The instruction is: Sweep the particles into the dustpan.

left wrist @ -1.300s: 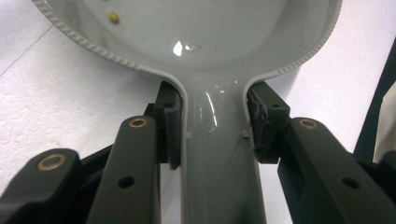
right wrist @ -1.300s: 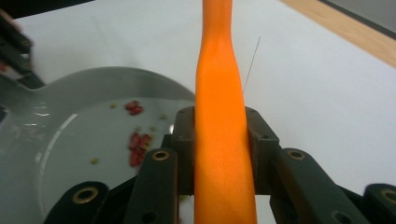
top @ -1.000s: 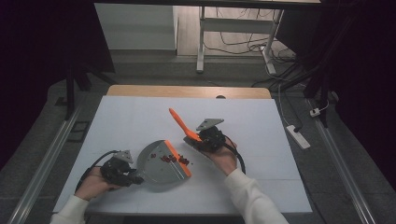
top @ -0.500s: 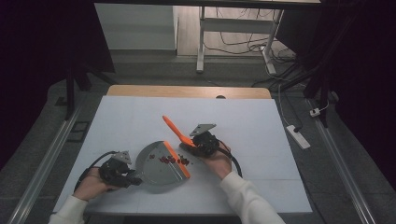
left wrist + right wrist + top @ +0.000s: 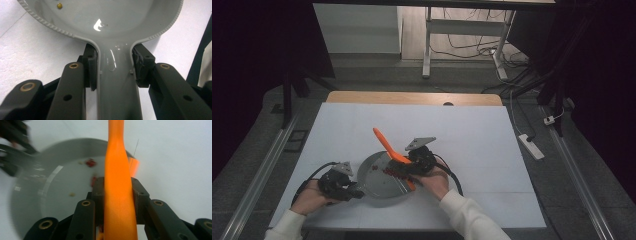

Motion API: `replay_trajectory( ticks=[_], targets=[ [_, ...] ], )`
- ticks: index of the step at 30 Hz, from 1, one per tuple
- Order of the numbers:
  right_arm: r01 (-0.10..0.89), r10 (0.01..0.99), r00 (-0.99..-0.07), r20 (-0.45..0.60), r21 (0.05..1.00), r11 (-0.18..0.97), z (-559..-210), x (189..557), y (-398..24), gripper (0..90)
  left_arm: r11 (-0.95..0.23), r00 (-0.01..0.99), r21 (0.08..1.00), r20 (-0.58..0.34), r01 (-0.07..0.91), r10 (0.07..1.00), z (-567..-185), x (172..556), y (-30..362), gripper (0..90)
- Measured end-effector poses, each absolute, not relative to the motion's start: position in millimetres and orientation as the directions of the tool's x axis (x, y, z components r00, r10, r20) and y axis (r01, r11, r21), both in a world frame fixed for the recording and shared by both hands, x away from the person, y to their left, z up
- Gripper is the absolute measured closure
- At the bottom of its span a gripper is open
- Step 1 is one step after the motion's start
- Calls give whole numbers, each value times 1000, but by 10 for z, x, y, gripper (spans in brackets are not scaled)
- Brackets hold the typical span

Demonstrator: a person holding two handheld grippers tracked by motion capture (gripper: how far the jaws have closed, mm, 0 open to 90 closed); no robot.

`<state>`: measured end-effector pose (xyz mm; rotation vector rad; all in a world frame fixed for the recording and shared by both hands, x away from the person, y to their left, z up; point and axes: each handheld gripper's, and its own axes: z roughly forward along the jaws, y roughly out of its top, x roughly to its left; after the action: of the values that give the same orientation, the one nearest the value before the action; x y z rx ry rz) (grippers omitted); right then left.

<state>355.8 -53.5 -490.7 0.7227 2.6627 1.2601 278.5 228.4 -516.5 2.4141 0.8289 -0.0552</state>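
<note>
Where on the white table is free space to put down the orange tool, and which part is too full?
The white table is bare between the orange tool and the far wooden edge, and across its right half. It is crowded at the near left: the grey pan, the left gripper and the right gripper sit close together.

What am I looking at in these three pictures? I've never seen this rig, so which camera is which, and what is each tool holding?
No robot: a person holds a hand-held two-jaw tool in each hand. The high view looks down on the white table. The left tool is clamped on the handle of a grey pan, shown close up by its own camera. The right tool grips an orange spatula, seen over the pan in its camera. Red crumbs lie in the pan.
</note>
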Motion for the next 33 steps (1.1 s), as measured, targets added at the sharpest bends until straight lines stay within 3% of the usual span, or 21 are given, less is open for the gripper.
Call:
replay_trajectory(
  ticks=[3, 12, 20, 33],
  targets=[
    [373, 443, -887, 134, 772, 514, -4856, 3540, -534, 704, -640, 807, 512, -217, 574, 550, -5166, 2784, 2285, 619],
    [368, 535, -841, 77, 806, 464, -4707, 3694, -867, 704, -640, 807, 512, -220, 574, 548, -5162, 2779, 2292, 619],
    [368, 579, -815, 6, 777, 511, -4723, 3684, -1008, 704, -643, 810, 512, -218, 570, 544, -5151, 2723, 2322, 619],
    [414, 606, -795, 8, 737, 534, -4858, 3585, -1088, 704, -657, 818, 505, -206, 559, 537, -5121, 2661, 2289, 619]
  ],
)
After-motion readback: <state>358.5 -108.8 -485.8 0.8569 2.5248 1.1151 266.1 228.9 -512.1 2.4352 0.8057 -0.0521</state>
